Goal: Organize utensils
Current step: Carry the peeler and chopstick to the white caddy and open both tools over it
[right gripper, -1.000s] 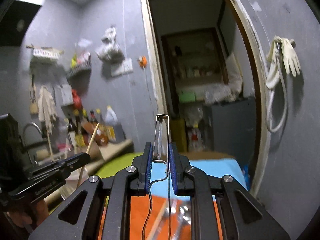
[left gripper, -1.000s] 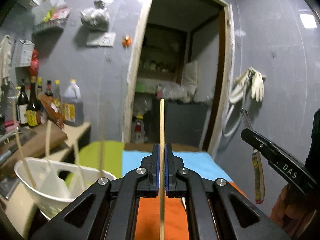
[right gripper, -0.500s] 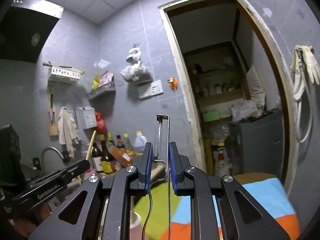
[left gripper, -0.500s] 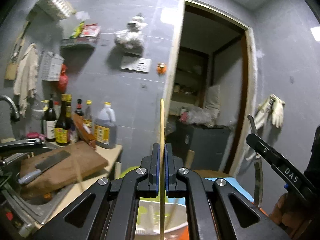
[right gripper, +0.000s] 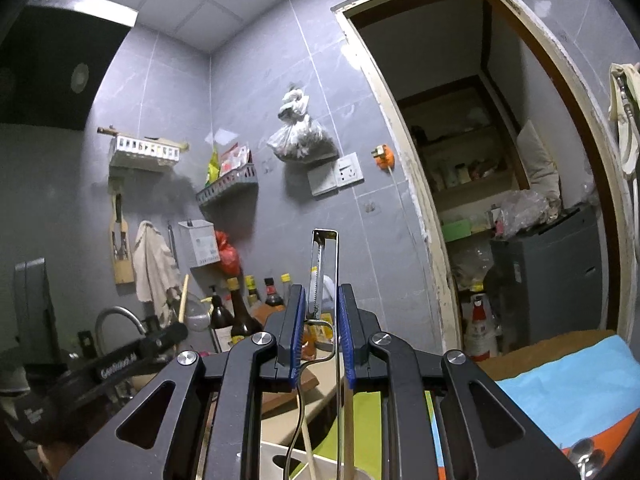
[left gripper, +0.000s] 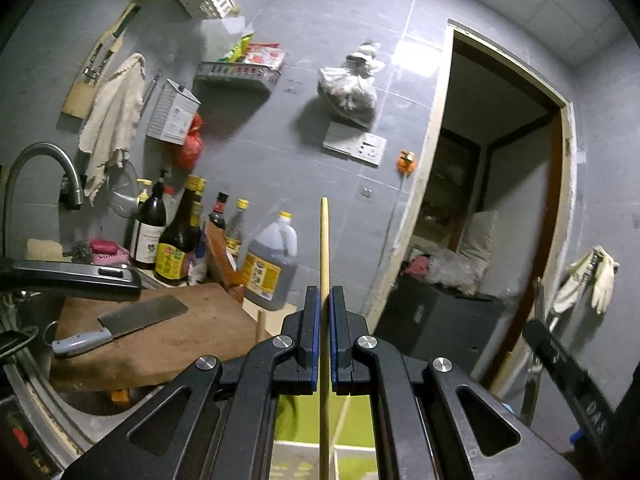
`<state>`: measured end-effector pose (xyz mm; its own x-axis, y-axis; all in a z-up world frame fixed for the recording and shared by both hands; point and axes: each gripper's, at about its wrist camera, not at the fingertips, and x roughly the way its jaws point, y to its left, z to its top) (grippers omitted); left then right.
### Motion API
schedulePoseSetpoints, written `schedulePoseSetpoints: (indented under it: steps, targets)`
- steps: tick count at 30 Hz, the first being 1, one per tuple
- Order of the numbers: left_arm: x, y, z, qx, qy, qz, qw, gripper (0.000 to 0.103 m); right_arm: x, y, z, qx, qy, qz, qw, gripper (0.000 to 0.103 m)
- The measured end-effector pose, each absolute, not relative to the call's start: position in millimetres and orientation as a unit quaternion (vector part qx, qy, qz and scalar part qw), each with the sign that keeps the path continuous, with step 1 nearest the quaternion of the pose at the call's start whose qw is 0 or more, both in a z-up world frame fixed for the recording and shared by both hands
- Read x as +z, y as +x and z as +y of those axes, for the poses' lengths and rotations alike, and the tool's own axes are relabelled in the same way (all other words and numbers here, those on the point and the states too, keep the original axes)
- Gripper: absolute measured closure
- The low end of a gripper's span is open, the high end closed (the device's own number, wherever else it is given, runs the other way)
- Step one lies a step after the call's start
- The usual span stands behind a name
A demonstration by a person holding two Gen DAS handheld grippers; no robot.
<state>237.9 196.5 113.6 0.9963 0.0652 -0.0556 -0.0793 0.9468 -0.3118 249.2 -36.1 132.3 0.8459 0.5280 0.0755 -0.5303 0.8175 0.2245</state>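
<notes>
In the left wrist view my left gripper is shut on a thin wooden chopstick that stands upright between the blue pads. My right gripper is shut on a metal peeler, a wire frame with a serrated blade, also upright. Each gripper shows in the other's view: the right one at the right edge with the peeler, the left one at lower left with the chopstick. A white utensil holder with several sticks in it lies just below both grippers, cut off by the frame.
To the left is a counter with a wooden cutting board, a cleaver, sauce bottles, and a sink faucet. An open doorway lies to the right. Green, blue and orange cloths cover the table below.
Both views have swung left and upward: sink, board and bottles came into view, and the white holder dropped to the bottom edge. Both grips are unchanged.
</notes>
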Motion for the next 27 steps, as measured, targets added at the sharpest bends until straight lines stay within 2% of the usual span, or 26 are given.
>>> schedulePoseSetpoints:
  steps: [11, 27]
  targets:
    - [93, 246, 191, 0.065, -0.149, 0.000, 0.987, 0.101, 102, 259, -25, 0.266, 0.107, -0.006, 0.958, 0.089]
    - [68, 242, 173, 0.060, -0.138, 0.037, 0.988, 0.101, 82, 257, -20, 0.286, 0.068, 0.044, 0.955, 0.089]
